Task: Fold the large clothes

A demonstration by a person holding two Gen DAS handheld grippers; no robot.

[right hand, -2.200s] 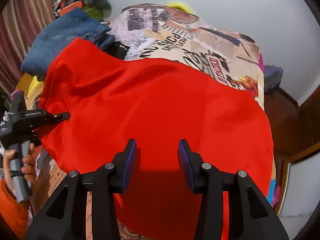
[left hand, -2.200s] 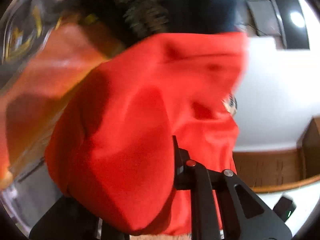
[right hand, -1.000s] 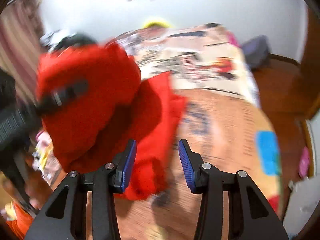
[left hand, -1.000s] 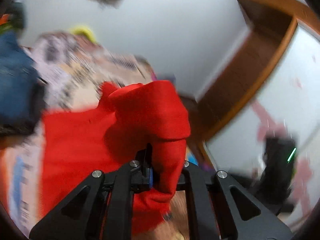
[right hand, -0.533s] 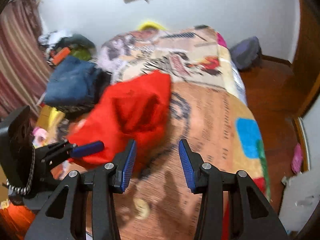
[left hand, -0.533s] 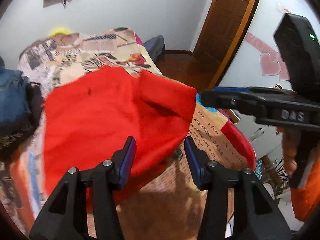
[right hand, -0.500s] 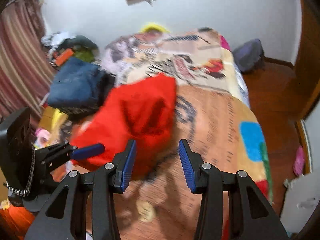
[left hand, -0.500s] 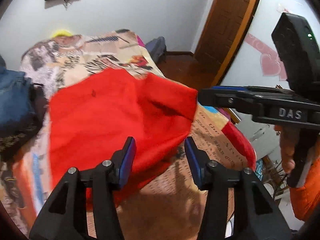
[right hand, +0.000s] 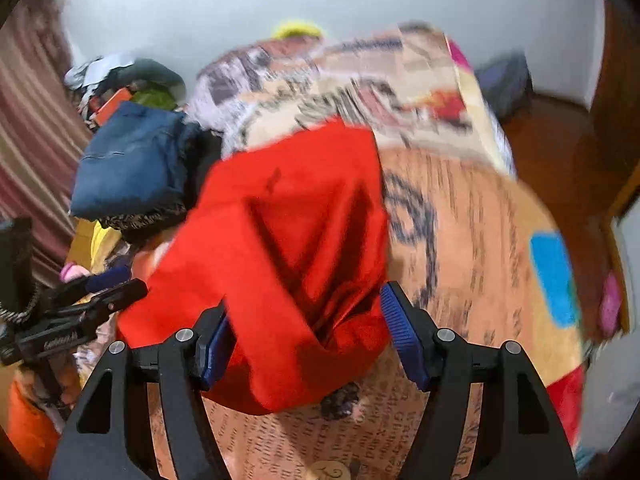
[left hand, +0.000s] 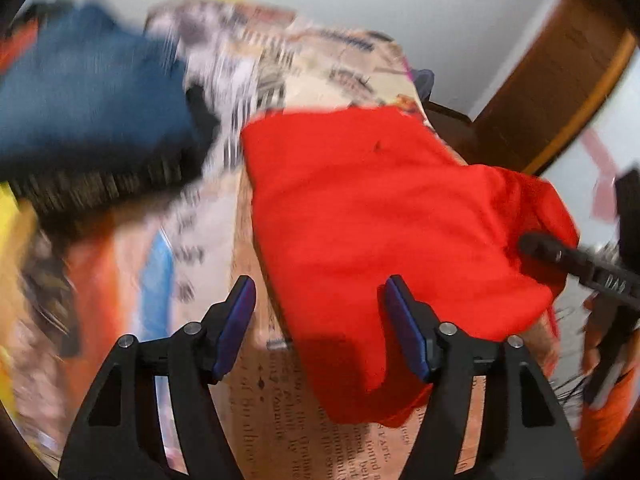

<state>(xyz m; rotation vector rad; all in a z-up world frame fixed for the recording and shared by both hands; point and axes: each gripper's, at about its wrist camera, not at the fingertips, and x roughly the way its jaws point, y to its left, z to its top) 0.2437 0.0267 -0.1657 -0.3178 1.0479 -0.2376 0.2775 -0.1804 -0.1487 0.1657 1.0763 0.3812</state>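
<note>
Red garment (right hand: pixel 292 264) bunched between right gripper (right hand: pixel 304 336) fingers (jaws spread), left gripper (left hand: pixel 316 320) gaped beside its edge, printed bedspread (right hand: pixel 472 240) underneath.

Left tool (left hand: pixel 316 324) gapes open, empty; right tool (right hand: pixel 304 340) apparently open too.

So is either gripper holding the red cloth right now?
No. Both the left gripper and right gripper are open; the red cloth lies loose on the bed.

The right gripper (right hand: pixel 306 334) hangs wide open over a bunched red garment (right hand: pixel 288 264) on the printed blanket (right hand: pixel 460 216), folded jeans (right hand: pixel 128 160) beside it. The left gripper (right hand: pixel 116 286) pokes in nearby.
</note>
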